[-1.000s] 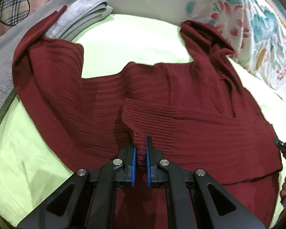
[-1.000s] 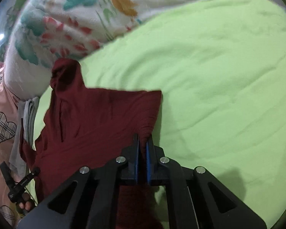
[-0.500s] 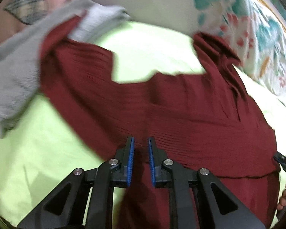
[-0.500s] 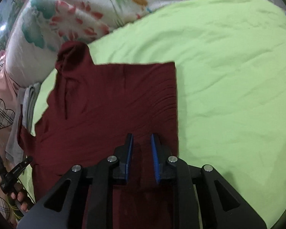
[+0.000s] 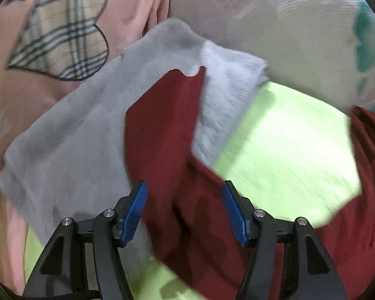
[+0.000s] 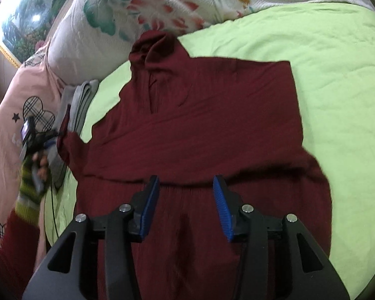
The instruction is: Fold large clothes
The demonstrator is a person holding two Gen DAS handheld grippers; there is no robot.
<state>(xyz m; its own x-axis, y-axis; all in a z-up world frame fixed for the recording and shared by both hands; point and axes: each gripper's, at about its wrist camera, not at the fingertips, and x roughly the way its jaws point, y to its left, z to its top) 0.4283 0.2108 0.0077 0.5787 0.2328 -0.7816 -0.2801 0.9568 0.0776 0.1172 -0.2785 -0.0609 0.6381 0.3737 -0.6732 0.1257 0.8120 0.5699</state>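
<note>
Your dark red ribbed knit sweater (image 6: 200, 130) lies spread on the lime-green bed sheet (image 6: 337, 75), its collar up against the floral pillow (image 6: 127, 12) and one long sleeve (image 5: 162, 130) draped over the folded grey fleece blanket (image 5: 70, 135). Both tongs are released: your left gripper (image 5: 183, 212) hangs spread over that sleeve, your right gripper (image 6: 186, 207) hovers empty above the folded-over hem. Expect soft, stretchy, fairly weighty knit that sags and drags, so pinch the sleeve near its cuff and bite through both layers.
</note>
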